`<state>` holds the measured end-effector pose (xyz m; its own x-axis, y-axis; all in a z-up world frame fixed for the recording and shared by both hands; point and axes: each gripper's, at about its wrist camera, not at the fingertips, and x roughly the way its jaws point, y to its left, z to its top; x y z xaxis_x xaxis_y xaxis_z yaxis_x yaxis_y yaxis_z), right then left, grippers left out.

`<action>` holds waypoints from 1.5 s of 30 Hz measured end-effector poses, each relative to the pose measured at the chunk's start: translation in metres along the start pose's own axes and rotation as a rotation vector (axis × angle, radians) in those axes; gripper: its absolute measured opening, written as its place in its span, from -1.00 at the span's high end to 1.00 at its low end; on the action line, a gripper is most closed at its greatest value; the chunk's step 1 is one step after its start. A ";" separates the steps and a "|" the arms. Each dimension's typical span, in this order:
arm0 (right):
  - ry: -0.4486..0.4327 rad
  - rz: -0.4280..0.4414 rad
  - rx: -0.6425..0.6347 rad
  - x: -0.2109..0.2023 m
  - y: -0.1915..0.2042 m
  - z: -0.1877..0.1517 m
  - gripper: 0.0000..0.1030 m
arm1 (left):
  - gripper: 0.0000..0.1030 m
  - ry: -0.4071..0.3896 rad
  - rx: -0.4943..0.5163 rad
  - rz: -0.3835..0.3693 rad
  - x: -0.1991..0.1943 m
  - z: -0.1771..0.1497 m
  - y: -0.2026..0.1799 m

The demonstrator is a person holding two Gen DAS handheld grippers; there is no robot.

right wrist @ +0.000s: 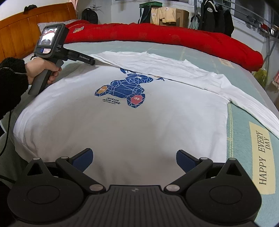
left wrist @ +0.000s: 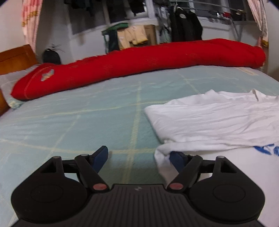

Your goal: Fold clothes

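A white T-shirt (right wrist: pixel 132 125) with a blue geometric bear print (right wrist: pixel 125 90) lies flat on the bed. Its far side is folded over towards the print, and one sleeve (right wrist: pixel 252 111) trails to the right. My right gripper (right wrist: pixel 134 158) is open just above the shirt's near part, with nothing between its fingers. In the right wrist view a hand holds my left gripper (right wrist: pixel 92 62) at the shirt's far left edge. In the left wrist view, my left gripper (left wrist: pixel 139 157) is open over the sheet. A fold of the shirt (left wrist: pixel 218 122) drapes over its right finger (left wrist: pixel 177 159), and nothing is pinched.
A long red rolled quilt (left wrist: pixel 139 64) lies along the far side of the bed. A wooden headboard (right wrist: pixel 26 31) and a pillow (left wrist: pixel 10 80) are at the left. The pale green checked sheet (left wrist: pixel 69 122) shows left of the shirt. Clothes hang on racks (right wrist: pixel 216 15) behind.
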<state>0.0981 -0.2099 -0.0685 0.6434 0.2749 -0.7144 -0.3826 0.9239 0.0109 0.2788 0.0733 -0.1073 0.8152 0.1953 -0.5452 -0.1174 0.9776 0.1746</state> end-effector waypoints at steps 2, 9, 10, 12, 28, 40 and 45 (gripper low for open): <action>0.004 0.005 -0.005 0.002 0.002 0.001 -1.00 | -0.52 0.015 -0.060 0.010 -0.004 -0.007 0.012; 0.006 0.021 -0.015 0.004 0.005 0.001 -1.00 | -0.41 0.036 -0.214 -0.054 -0.025 -0.007 0.056; 0.006 0.023 -0.013 0.005 0.005 0.000 -1.00 | -0.41 0.020 -0.222 -0.085 -0.027 -0.001 0.057; 0.009 0.020 -0.009 0.006 0.004 0.001 -1.00 | -0.41 -0.010 -0.233 -0.168 -0.029 0.012 0.055; -0.008 0.023 0.009 0.012 -0.005 0.006 -1.00 | -0.10 0.107 -0.266 -0.375 0.029 0.012 0.051; -0.012 0.021 0.033 0.022 -0.015 0.009 -1.00 | -0.11 0.095 -0.235 -0.521 0.056 0.062 0.021; -0.003 0.018 0.034 0.025 -0.019 0.009 -1.00 | -0.13 0.114 -0.223 -0.461 0.083 0.056 0.015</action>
<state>0.1270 -0.2181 -0.0804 0.6387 0.2920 -0.7119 -0.3712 0.9274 0.0474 0.3761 0.0995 -0.1041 0.7453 -0.2640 -0.6123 0.1110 0.9546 -0.2765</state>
